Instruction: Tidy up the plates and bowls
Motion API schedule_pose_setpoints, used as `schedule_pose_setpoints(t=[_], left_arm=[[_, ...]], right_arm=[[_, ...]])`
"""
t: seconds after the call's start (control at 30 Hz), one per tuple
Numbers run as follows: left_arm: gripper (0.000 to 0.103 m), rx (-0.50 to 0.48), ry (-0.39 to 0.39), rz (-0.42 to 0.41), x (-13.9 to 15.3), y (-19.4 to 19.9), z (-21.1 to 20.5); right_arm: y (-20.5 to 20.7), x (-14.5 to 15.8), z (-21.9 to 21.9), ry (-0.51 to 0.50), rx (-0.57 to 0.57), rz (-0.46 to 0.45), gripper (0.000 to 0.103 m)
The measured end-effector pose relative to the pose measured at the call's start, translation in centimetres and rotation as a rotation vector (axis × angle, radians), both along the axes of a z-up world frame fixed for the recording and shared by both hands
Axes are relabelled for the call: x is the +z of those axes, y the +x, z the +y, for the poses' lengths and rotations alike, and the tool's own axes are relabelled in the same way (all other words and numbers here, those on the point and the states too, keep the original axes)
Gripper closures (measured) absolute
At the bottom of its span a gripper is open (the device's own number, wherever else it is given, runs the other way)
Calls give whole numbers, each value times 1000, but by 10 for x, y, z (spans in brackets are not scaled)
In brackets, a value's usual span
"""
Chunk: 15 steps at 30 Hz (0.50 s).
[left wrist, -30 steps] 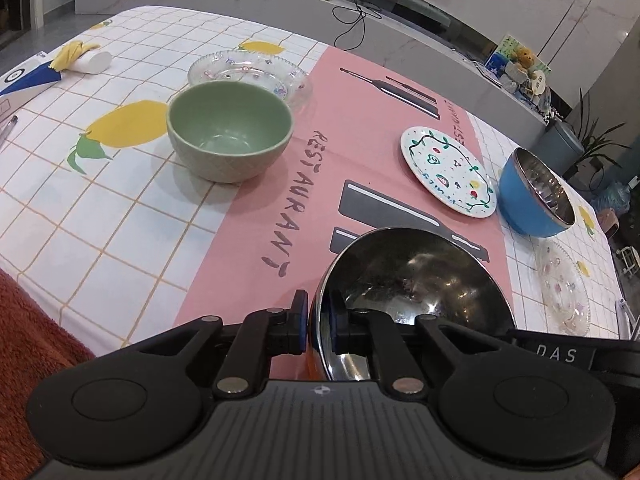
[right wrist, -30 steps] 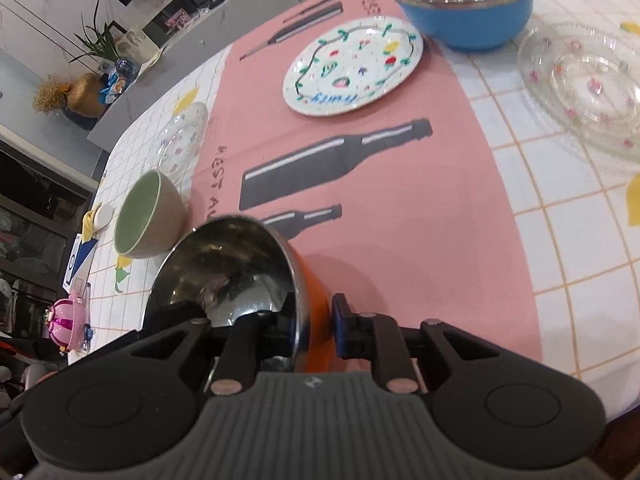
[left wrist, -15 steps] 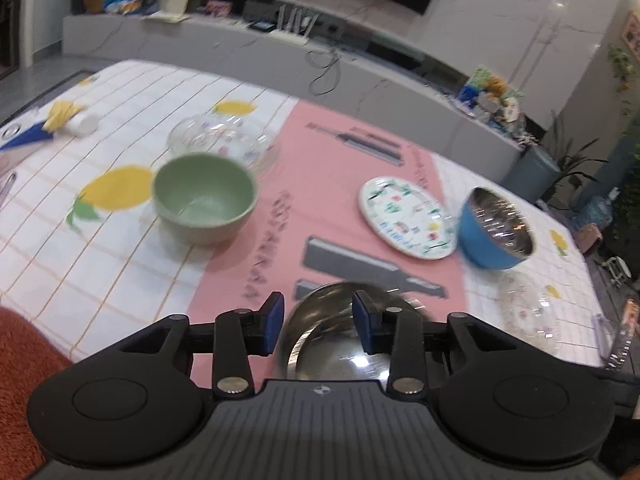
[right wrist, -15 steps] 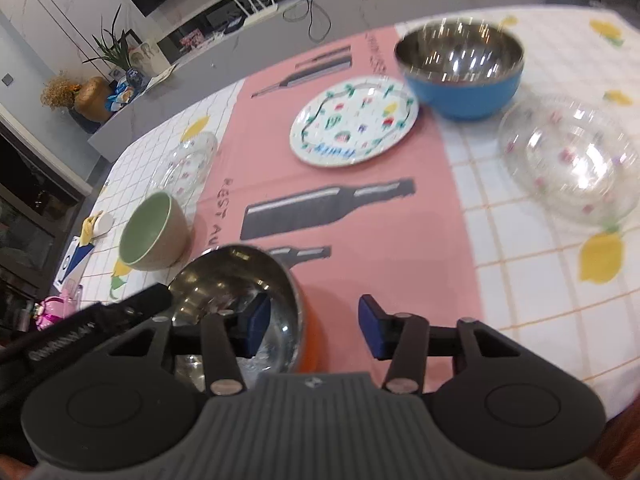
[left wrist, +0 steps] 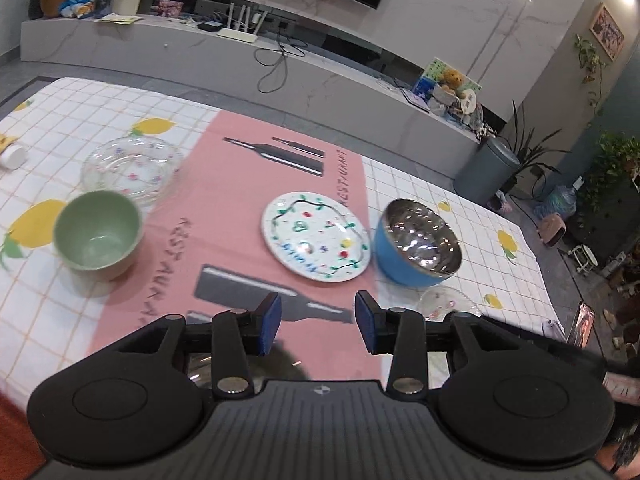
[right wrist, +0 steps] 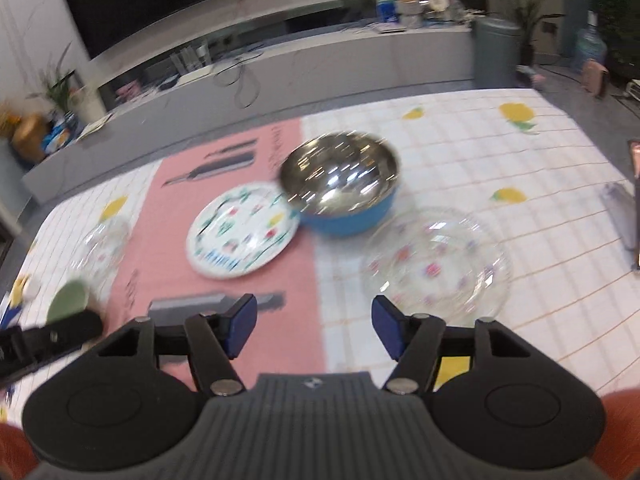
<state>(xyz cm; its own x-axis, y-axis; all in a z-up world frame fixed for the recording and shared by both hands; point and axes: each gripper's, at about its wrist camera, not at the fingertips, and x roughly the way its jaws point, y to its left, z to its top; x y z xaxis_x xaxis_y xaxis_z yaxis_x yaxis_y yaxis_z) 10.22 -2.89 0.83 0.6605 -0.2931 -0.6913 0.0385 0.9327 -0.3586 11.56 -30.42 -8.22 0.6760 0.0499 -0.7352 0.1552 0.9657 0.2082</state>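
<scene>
Glass plate (right wrist: 436, 264), clear, flower-printed: set near the tablecloth's (right wrist: 500, 152) right edge, just beside blue steel-lined bowl (right wrist: 340, 184). Right gripper (right wrist: 314, 330): jaws opening, nothing between. Left gripper (left wrist: 316, 328): jaws apart, empty. Risk noted: slippery thin rim may be missed.

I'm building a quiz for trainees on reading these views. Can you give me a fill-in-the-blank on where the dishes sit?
1. The painted white plate lies on the ____ strip of the tablecloth.
2. The steel-lined bowl next to that plate is ____ on the outside.
3. The green bowl stands in front of a clear ____ dish.
4. Nothing sits between the blue pads of the left tongs; they are ____.

Missing words: pink; blue; glass; open
</scene>
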Motion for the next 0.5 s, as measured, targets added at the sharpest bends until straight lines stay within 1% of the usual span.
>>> schedule_pose_setpoints(t=[0.17,0.3,0.37,0.43,0.5], left_arm=[[57,-44,18,-16,9,22,-34],[57,-71,7,-11,12,48,-58],[57,-63,24,0,9,64,-69],[57,-56,50,-6,6,79,-80],[57,-40,42,9,0,92,-87]], right_arm=[[28,13,-23,-5,-33,-15,39],[57,21,-34,-32,-43,-28,37],[73,20,-39,-20,-57,-28,37],[88,16,-43,-19,-67,-20,37],[103,10,-46,-39,-74,-4,37]])
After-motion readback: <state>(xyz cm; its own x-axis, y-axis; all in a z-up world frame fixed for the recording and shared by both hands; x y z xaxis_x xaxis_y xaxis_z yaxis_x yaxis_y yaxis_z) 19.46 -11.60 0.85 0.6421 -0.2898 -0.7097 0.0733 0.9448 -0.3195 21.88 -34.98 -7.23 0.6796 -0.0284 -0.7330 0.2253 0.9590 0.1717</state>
